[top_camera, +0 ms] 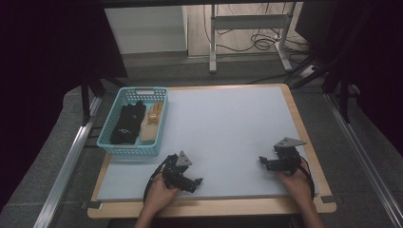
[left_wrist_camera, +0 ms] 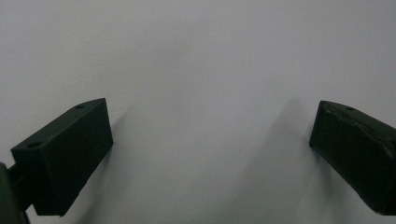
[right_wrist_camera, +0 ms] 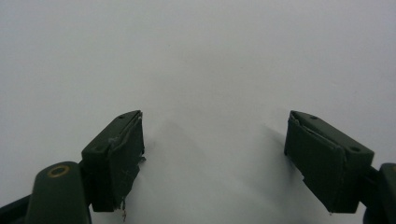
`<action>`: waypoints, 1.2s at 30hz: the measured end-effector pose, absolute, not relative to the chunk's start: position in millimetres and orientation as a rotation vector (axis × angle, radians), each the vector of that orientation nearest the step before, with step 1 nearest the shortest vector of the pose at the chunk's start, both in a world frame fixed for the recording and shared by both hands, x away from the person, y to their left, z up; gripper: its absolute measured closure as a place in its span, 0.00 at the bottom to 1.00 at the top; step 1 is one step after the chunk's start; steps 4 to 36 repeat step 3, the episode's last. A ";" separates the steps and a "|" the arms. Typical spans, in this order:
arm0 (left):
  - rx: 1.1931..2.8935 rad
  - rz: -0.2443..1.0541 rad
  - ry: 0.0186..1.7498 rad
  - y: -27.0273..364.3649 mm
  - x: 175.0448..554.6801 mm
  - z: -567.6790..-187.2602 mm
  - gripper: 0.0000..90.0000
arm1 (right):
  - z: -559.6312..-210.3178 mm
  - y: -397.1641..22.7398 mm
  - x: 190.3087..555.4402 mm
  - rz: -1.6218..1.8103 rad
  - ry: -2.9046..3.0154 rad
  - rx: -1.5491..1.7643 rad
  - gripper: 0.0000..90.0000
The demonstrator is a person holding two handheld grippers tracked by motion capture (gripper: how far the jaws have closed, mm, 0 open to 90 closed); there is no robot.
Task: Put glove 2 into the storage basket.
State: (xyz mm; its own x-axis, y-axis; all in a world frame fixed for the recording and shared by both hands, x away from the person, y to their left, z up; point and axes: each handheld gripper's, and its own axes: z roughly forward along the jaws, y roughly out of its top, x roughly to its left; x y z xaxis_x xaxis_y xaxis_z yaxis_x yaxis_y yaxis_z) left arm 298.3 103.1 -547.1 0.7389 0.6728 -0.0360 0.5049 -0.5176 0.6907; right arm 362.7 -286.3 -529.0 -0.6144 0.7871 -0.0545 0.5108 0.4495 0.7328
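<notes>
Two grippers rest near the basket [top_camera: 108, 124], left gripper [top_camera: 196, 182] and right gripper [top_camera: 263, 161], both jaws spread apart, gripping nothing.

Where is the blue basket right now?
In the high view, the blue basket sits at the table's left edge, just beyond the left hand-held gripper. Black and tan things lie inside it.

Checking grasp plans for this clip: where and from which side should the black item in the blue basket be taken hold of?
Judging from the high view, the black item lies lengthwise in the blue basket, beside a tan item. The walls block the sides, so the left claw, nearest and open, should probably come from above and pinch across the item's narrow middle.
</notes>
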 end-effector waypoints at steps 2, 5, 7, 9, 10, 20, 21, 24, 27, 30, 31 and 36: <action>2.233 0.308 0.882 103.1 298.3 -547.0 0.00 | -529.2 -286.5 362.5 0.978 2.315 1.097 0.22; 2.234 0.310 0.882 103.0 298.2 -547.0 0.00 | -529.2 -286.6 362.7 0.979 2.315 1.097 0.22; 2.234 0.310 0.882 103.0 298.2 -547.0 0.00 | -529.2 -286.6 362.7 0.979 2.315 1.097 0.22; 2.234 0.310 0.882 103.0 298.2 -547.0 0.00 | -529.2 -286.6 362.7 0.979 2.315 1.097 0.22; 2.234 0.310 0.882 103.0 298.2 -547.0 0.00 | -529.2 -286.6 362.7 0.979 2.315 1.097 0.22; 2.234 0.310 0.882 103.0 298.2 -547.0 0.00 | -529.2 -286.6 362.7 0.979 2.315 1.097 0.22; 2.234 0.310 0.882 103.0 298.2 -547.0 0.00 | -529.2 -286.6 362.7 0.979 2.315 1.097 0.22; 2.234 0.310 0.882 103.0 298.2 -547.0 0.00 | -529.2 -286.6 362.7 0.979 2.315 1.097 0.22; 2.234 0.310 0.882 103.0 298.2 -547.0 0.00 | -529.2 -286.6 362.7 0.979 2.315 1.097 0.22; 2.234 0.310 0.882 103.0 298.2 -547.0 0.00 | -529.2 -286.6 362.7 0.979 2.315 1.097 0.22; 2.234 0.310 0.882 103.0 298.2 -547.0 0.00 | -529.2 -286.6 362.7 0.979 2.315 1.097 0.22; 2.234 0.310 0.882 103.0 298.2 -547.0 0.00 | -529.2 -286.6 362.7 0.979 2.315 1.097 0.22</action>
